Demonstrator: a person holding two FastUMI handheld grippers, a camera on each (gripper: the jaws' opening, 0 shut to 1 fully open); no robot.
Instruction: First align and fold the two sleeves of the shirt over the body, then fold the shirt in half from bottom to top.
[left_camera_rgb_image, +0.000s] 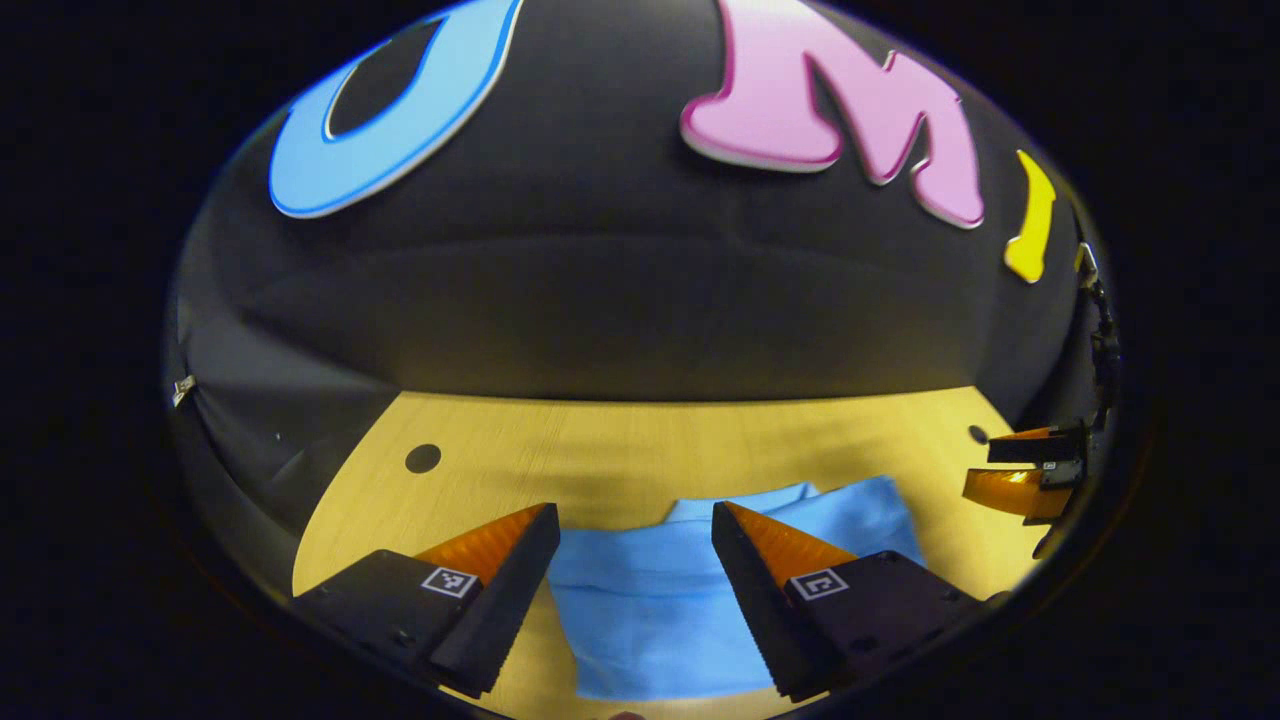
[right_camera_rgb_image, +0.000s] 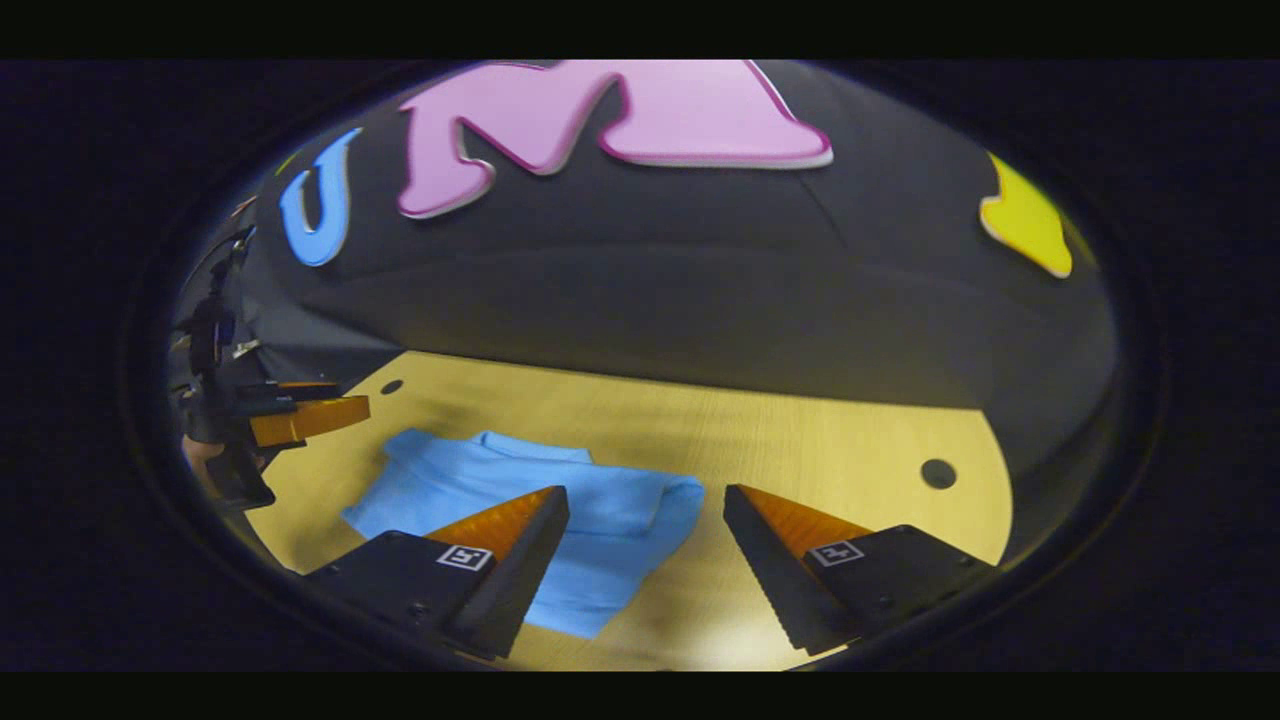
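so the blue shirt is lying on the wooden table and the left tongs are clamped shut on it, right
Not quite. The blue shirt does lie on the wooden table, but the left tongs are open, not clamped on it. The left gripper view shows their fingers spread wide apart over the cloth.

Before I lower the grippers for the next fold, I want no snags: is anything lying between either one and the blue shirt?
Nothing visible does. The left gripper hangs open over the shirt, and the right gripper hangs open by the shirt's edge. Around the cloth there is only bare wooden table.
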